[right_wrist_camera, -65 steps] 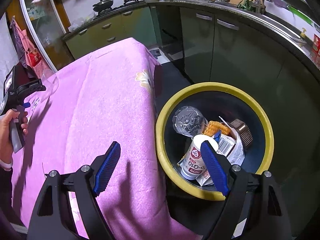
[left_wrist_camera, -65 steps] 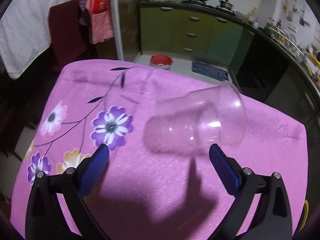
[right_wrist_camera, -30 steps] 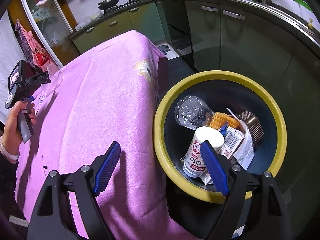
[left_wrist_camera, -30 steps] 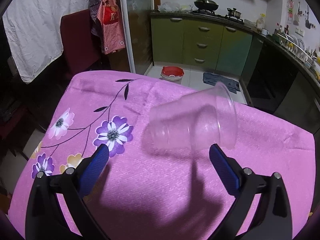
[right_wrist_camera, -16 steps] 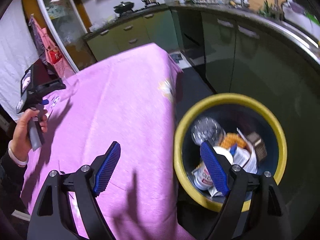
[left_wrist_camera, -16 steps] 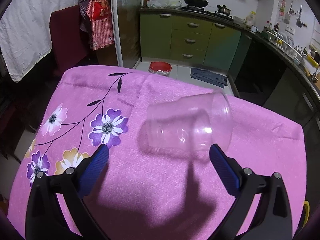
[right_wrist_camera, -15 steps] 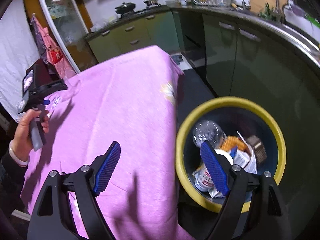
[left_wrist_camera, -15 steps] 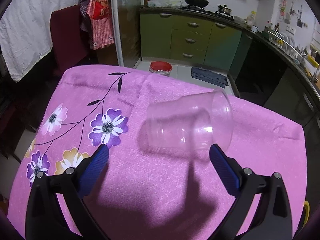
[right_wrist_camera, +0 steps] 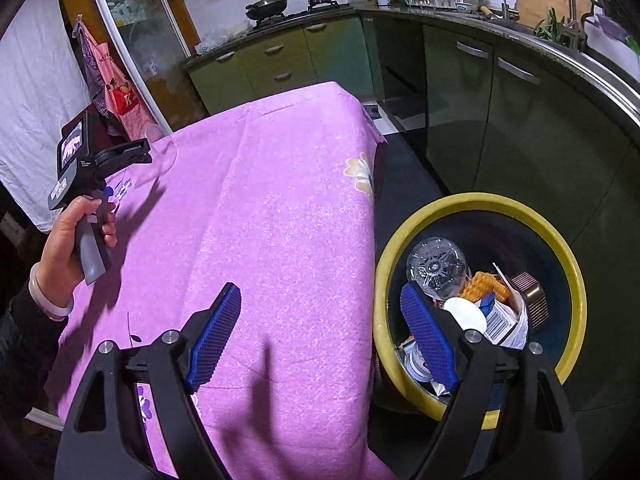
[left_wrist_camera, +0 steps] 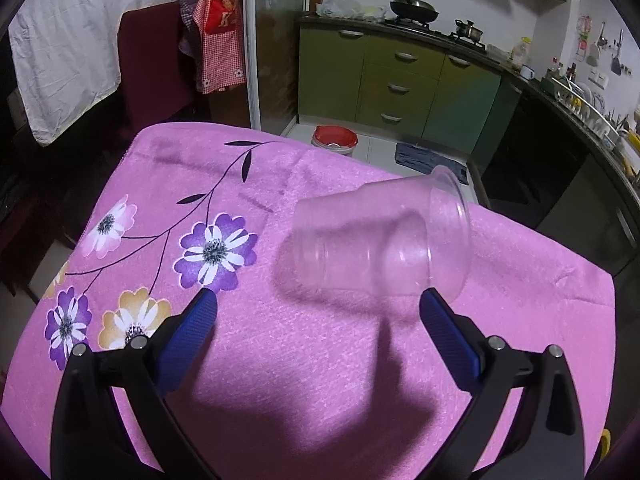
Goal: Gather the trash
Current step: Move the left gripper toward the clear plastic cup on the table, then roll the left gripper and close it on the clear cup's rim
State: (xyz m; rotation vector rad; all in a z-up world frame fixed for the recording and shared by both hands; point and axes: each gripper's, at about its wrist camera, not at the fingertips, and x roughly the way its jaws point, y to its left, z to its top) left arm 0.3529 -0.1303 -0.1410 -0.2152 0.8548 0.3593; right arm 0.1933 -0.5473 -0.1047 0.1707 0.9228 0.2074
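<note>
L claw (left_wrist_camera: 316,304), black frame w/ blue ribbed pads, is spread wide w/ nothing between the pads, above the worktop (left_wrist_camera: 320,360) covered in a pink flowered cloth. A clear plastic cup (left_wrist_camera: 380,240) lies on its side on the cloth just past the pads, at approx 12–1 o'clock from the claw; mouth faces 3 o'clock, base 9 o'clock. The R pad tip sits just below the cup's rim in left wrist view; can't tell if they touch.

R claw (right_wrist_camera: 320,320) is also wide apart & empty, over the worktop's edge. At its 3 o'clock, on the floor beside the worktop, stands a round dark bin w/ yellow rim (right_wrist_camera: 472,204); inside it: a clear plastic bottle (right_wrist_camera: 436,268), a white cylindrical container (right_wrist_camera: 466,314), paper packaging. In right wrist view, at 9–10 o'clock, a person's hand (right_wrist_camera: 76,236) grips the L claw's handle.
</note>
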